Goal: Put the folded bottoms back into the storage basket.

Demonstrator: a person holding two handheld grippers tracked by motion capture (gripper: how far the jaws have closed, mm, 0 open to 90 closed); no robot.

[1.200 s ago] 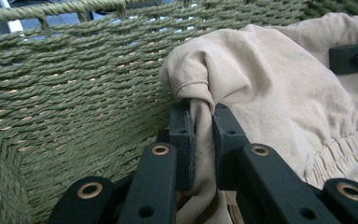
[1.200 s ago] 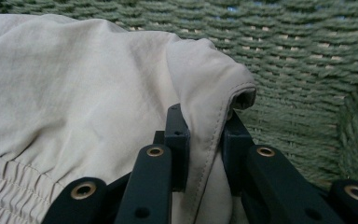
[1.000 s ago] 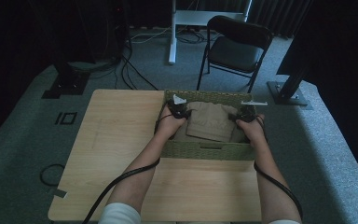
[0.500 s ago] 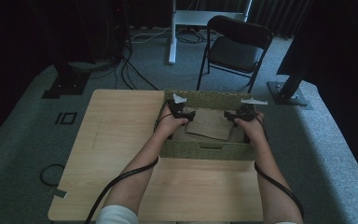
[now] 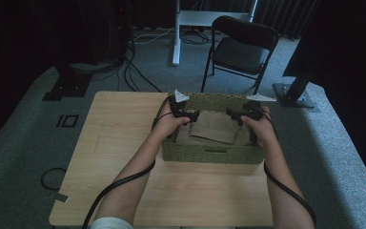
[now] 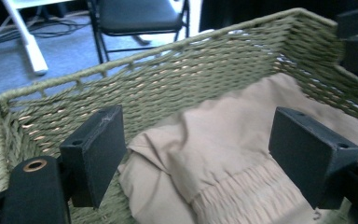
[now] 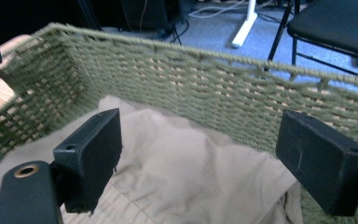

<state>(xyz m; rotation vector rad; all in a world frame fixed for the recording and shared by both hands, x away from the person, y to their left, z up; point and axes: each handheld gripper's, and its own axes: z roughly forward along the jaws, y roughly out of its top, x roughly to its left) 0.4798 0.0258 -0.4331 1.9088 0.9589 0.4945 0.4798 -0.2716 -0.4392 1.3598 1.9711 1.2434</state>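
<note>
Both grippers hang released over a woven basket [image 5: 209, 153], their jaws having just been opening, with nothing pinched between them. Left gripper [image 5: 191, 116] sits above the basket's left end, held in the person's left hand [image 5: 167, 125], its jaws pointing inward toward the middle of the basket. In the left gripper view its two black pads [image 6: 95, 151] stand wide apart, and the beige cloth [image 6: 223, 154] lies below and beyond them, clear of both. Right gripper [image 5: 232, 116] sits above the basket's right end in the right hand [image 5: 261, 129], also pointing inward, facing the other gripper. In the right gripper view its pads [image 7: 91, 156] are likewise spread wide with the cloth beneath them and apart from them.

The cloth is a folded beige garment with a gathered, ribbed band along one side. It rests on the bottom of the basket, between the two grippers, rumpled up against the far wall. The olive-green basket stands on the pale wooden tabletop [image 5: 119, 143], toward its far right corner, its far wall close to the far edge. A black cable [image 5: 119, 183] trails from each gripper back along the forearms toward the near edge. Beyond the tabletop, on the grey carpet, stands a black folding chair [image 5: 240, 45].
</note>
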